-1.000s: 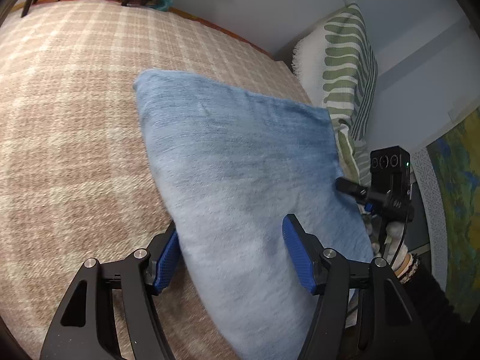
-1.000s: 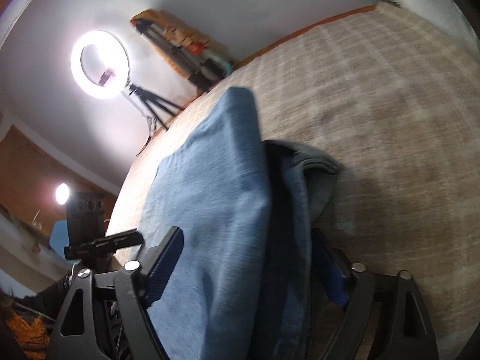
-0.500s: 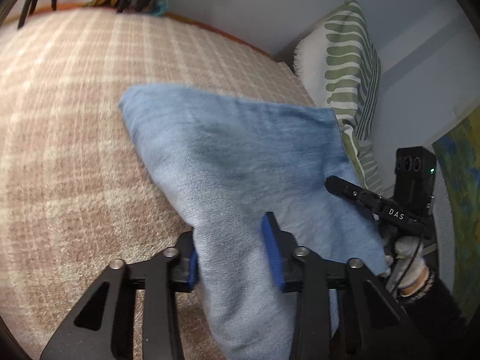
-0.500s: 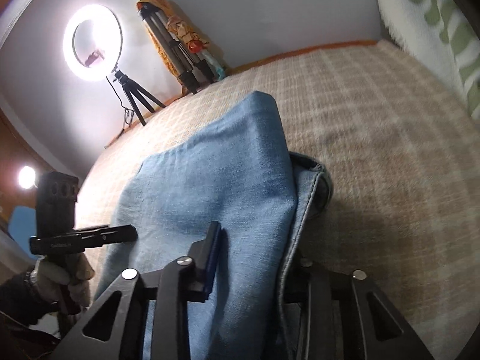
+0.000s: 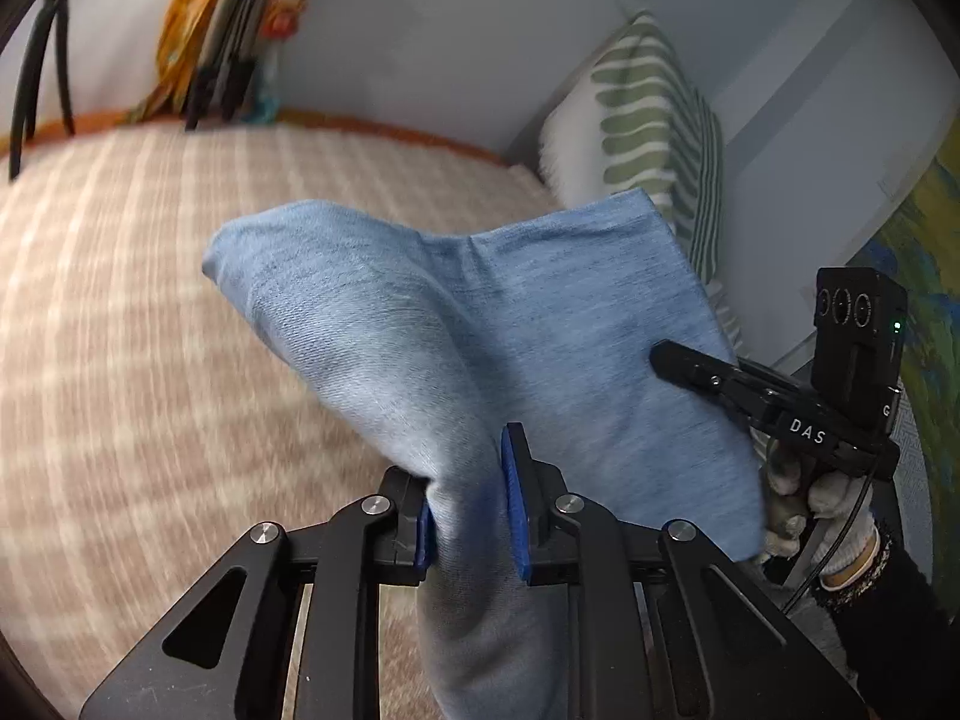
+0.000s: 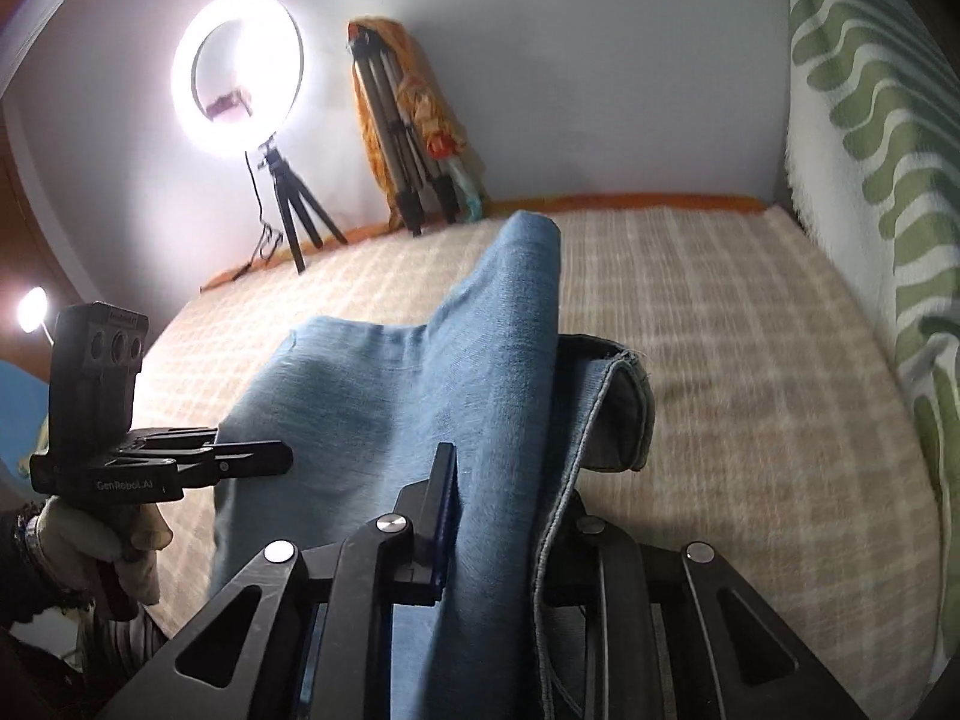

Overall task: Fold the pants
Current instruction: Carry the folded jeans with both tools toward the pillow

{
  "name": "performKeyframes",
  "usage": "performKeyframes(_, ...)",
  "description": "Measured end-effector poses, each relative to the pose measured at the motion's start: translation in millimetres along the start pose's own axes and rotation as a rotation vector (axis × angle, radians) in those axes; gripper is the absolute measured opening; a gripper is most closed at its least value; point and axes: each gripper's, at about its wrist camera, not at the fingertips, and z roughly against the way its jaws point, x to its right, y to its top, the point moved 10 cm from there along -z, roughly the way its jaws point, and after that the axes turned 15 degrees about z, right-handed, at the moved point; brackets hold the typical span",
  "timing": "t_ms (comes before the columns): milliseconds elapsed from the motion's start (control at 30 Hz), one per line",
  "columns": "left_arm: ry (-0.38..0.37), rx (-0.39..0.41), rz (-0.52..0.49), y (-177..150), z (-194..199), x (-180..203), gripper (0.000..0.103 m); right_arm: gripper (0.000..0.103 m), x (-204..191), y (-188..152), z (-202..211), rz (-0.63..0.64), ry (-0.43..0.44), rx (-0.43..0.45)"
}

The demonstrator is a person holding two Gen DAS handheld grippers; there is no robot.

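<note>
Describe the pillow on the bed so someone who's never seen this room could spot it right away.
Start at the bed with the brown plaid cover. At its end, the pillow stands upright. It is the only white thing with wavy green stripes, unlike the plain blue pants lifted over the cover.

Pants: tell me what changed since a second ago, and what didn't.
Both the left gripper and right gripper have just been closing, now pinching the pants, and lifted the near edge off the bed. Far end remains down; pillow unmoved.
</note>
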Motion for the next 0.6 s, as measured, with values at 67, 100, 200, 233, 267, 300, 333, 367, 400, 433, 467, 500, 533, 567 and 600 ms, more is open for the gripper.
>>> performKeyframes(67,0.0,0.005,-0.018,10.2,0.1,4.8,0.017,0.02,3.4,11.5,-1.2,-0.012,-0.006,0.015)
performKeyframes(100,0.004,0.007,-0.03,15.3,-0.6,7.2,0.017,0.02,6.3,17.4,-1.4,-0.014,-0.012,0.021)
performKeyframes(200,0.003,0.021,-0.057,34.1,-3.2,15.7,0.017,0.02,13.7,33.7,-2.4,-0.005,-0.036,0.033)
performKeyframes(233,0.0,0.025,-0.062,40.0,-4.5,18.4,0.017,0.02,16.8,39.9,-2.1,-0.006,-0.041,0.04)
performKeyframes(267,-0.003,0.03,-0.07,49.1,-6.8,21.8,0.017,0.02,20.2,47.3,-1.6,-0.005,-0.049,0.048)
performKeyframes(300,-0.005,0.035,-0.075,55.5,-7.8,23.7,0.016,0.02,24.2,53.7,-2.0,-0.004,-0.056,0.054)
performKeyframes(333,-0.007,0.04,-0.079,62.1,-8.2,24.2,0.016,0.02,27.7,59.0,-2.6,-0.003,-0.062,0.059)
performKeyframes(367,-0.008,0.045,-0.089,71.1,-11.2,26.2,0.016,0.02,33.1,65.5,-3.9,-0.005,-0.07,0.064)
performKeyframes(400,-0.006,0.048,-0.097,78.7,-14.3,28.0,0.016,0.02,37.3,72.7,-6.1,0.015,-0.069,0.064)
performKeyframes(433,-0.005,0.051,-0.107,86.9,-18.2,30.0,0.016,0.02,42.8,78.3,-8.2,0.013,-0.075,0.067)
performKeyframes(467,-0.003,0.054,-0.114,94.6,-22.1,32.5,0.016,0.02,48.6,84.3,-10.7,0.013,-0.084,0.069)
performKeyframes(500,0.0,0.057,-0.122,102.4,-26.8,34.3,0.016,0.02,54.5,90.6,-13.5,0.015,-0.094,0.07)
performKeyframes(533,0.002,0.06,-0.128,108.1,-29.6,36.0,0.016,0.02,60.2,96.3,-16.0,0.018,-0.104,0.071)
performKeyframes(567,0.005,0.063,-0.137,115.7,-34.6,37.8,0.016,0.02,67.0,103.3,-19.0,0.018,-0.115,0.074)
performKeyframes(600,0.007,0.065,-0.14,123.3,-40.0,39.5,0.016,0.02,73.1,108.6,-21.7,0.017,-0.121,0.077)
